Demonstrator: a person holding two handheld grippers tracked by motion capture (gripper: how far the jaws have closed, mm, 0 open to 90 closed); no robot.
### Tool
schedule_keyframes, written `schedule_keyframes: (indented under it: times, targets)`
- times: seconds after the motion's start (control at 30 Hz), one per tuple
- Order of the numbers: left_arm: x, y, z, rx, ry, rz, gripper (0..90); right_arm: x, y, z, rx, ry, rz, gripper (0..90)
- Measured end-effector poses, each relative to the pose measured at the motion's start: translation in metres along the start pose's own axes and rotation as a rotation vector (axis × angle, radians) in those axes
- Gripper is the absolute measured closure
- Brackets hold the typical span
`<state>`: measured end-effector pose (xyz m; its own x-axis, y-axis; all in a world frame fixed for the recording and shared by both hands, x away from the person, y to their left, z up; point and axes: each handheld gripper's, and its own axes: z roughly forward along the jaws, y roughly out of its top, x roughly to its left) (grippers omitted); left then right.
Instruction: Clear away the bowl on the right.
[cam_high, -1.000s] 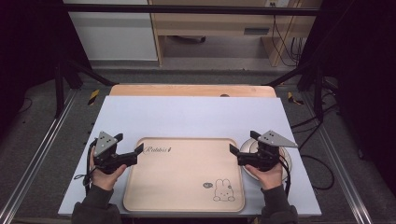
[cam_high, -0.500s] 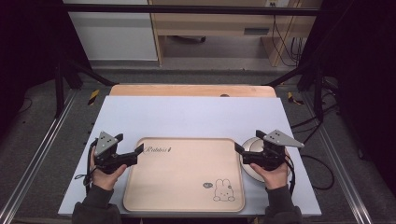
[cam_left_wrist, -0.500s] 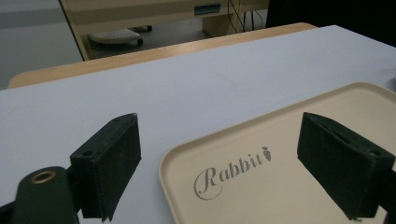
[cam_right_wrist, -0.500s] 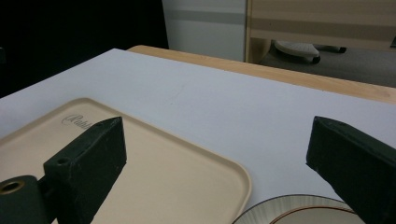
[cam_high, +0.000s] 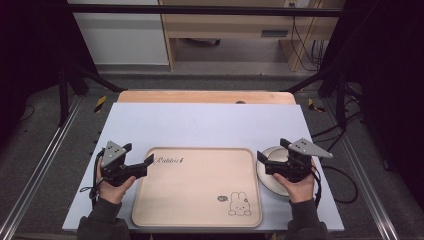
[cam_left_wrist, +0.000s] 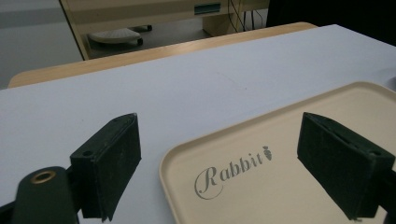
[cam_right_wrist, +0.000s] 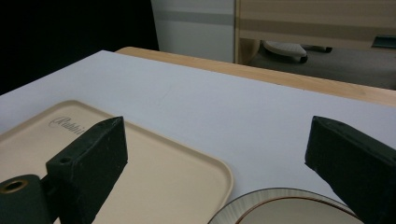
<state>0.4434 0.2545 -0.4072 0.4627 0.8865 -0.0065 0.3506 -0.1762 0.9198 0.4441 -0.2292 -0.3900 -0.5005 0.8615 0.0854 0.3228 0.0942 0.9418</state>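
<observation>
**Both pairs of jaws spread wide, nothing pinched: one over the plate, one at the tray's corner**

The jaws of the right gripper stand wide apart and hold nothing. In the right gripper view they frame the far rim of the plate, which lies below and between them. In the high view this gripper hovers over the plate; whether it touches the rim cannot be told. The plate is round and pale with a thin dark line near its edge. It sits on the white table top at the near right, just beside the right edge of the tray. Nothing is seen in the part of it that shows.

The jaws of the left gripper are spread just as wide, with nothing between the pads. In the left gripper view they straddle the far left corner of the tray, one jaw over the table top and the other over the tray. No contact with the rim can be made out.

The tray is a beige rectangle with rounded corners and a low raised rim, lying near and centre. It holds no objects. Its floor carries the printed word "Rabbit" at the far left and a small rabbit drawing at the near right.

Counted: one plate, one tray, two grippers, each in one hand.
</observation>
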Motion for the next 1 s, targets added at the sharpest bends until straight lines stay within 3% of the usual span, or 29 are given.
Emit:
schedule_keyframes:
  times: [0.63,1.0]
  targets:
    - [0.000,-0.001,0.001,0.003,0.000,0.002,13.1,-0.020,0.000,-0.013,0.038,-0.084,0.052,9.9]
    - [0.000,-0.001,0.001,0.005,0.000,0.004,13.1,-0.031,-0.003,-0.015,0.096,-0.137,0.065,13.3]
